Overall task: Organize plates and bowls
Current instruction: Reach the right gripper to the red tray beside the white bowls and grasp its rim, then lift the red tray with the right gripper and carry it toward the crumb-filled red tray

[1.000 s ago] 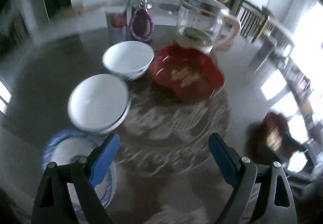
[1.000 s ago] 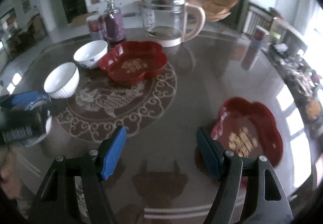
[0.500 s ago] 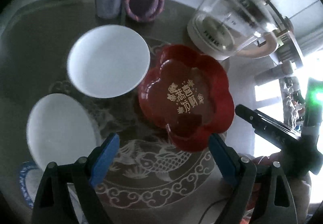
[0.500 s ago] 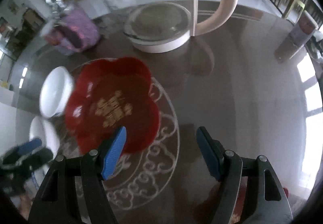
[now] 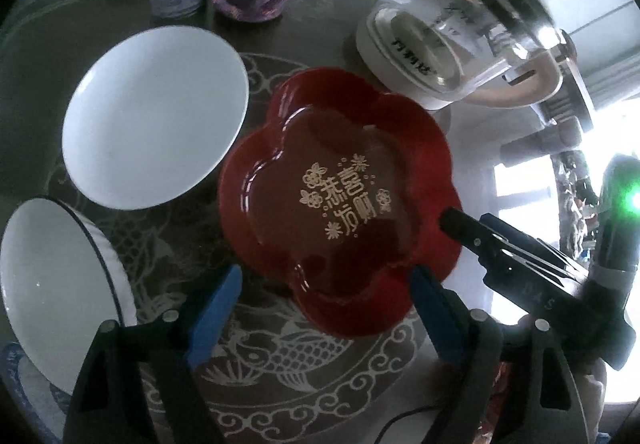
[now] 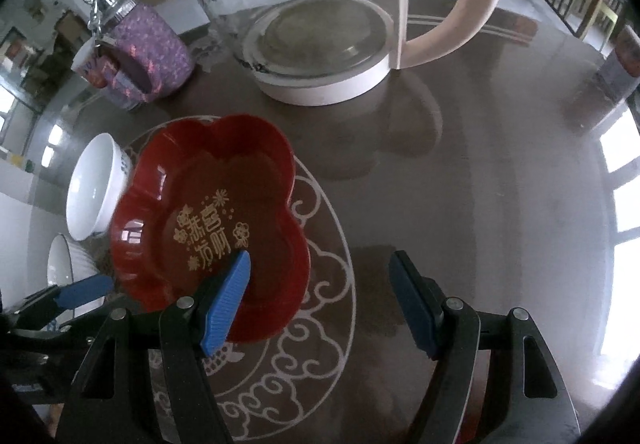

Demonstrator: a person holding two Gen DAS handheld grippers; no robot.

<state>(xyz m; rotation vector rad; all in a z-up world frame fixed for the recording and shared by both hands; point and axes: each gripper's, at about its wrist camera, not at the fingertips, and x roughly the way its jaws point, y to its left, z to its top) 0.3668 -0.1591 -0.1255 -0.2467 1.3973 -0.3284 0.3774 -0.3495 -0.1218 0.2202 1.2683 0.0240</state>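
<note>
Both claws wide open over the red plate [image 5: 336, 200]

Only the left view showed the blue-rimmed plate [image 5: 12, 376] at 8 o'clock; left claw [image 5: 324, 308] and right claw [image 6: 320, 300] gripped nothing.

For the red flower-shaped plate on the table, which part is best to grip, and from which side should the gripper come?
Grip the raised scalloped rim of the red plate at the lobe nearest the right gripper, one finger above the rim and one below. Come from the open table side, low and nearly level. The plate is shallow, and its far side is crowded by the white bowl.

Both wrist views look steeply down, close, sharing the red plate [image 5: 336, 200] [image 6: 208, 220].
</note>
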